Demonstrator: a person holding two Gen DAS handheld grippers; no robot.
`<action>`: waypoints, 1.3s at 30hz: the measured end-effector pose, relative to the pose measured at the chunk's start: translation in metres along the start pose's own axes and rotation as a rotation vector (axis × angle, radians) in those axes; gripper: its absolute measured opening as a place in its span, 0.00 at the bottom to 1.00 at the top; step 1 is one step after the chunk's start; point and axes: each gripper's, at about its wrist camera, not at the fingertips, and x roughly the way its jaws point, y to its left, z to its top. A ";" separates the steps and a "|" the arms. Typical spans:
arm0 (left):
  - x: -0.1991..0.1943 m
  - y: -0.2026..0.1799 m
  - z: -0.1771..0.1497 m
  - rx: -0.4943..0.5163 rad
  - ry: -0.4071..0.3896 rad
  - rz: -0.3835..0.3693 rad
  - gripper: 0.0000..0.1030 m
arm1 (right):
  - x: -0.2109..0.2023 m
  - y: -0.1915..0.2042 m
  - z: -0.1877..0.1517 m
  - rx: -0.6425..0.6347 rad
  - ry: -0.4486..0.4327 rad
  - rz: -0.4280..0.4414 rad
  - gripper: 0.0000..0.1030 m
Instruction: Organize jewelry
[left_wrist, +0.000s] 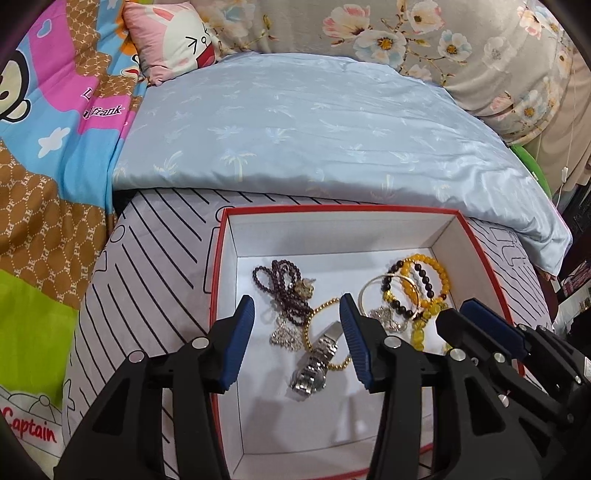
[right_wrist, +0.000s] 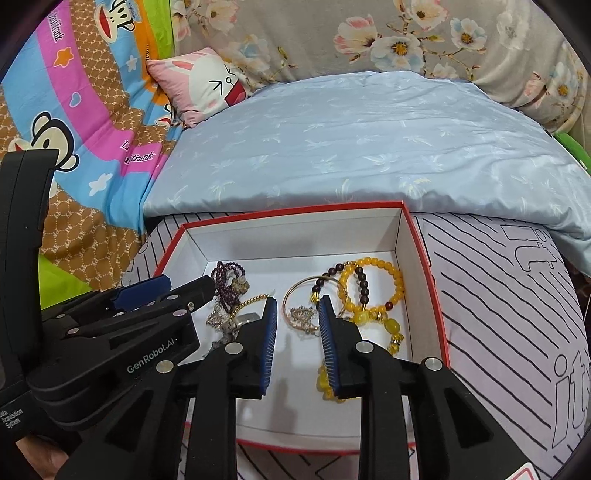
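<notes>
- both grippers were held over the red-rimmed box (left_wrist: 441, 212): left gripper (left_wrist: 297, 336) spread wide above the watch (left_wrist: 314, 363), right gripper (right_wrist: 297, 330) parted over the silver bangle (right_wrist: 295, 295).
- jewelry was heaped at frame centre; one piece should be pinched cleanly, tangles avoided.

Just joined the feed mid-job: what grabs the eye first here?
The red-rimmed white cardboard box on the striped cushion, with jewelry heaped on its floor: a yellow beaded bracelet at the right, a dark purple bead strand at the left, a silver metal watch nearer the camera. Both claws hover open over it, the left claw above the watch, the right claw by a thin gold bangle.
</notes>
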 end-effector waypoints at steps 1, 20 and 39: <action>-0.002 -0.001 -0.002 0.002 -0.001 0.001 0.45 | -0.002 0.000 -0.002 0.000 0.000 0.000 0.23; -0.030 -0.008 -0.042 0.018 0.009 0.033 0.45 | -0.033 -0.007 -0.040 0.024 0.015 -0.062 0.23; -0.055 -0.014 -0.069 0.016 -0.009 0.058 0.66 | -0.062 -0.011 -0.059 0.032 -0.031 -0.138 0.58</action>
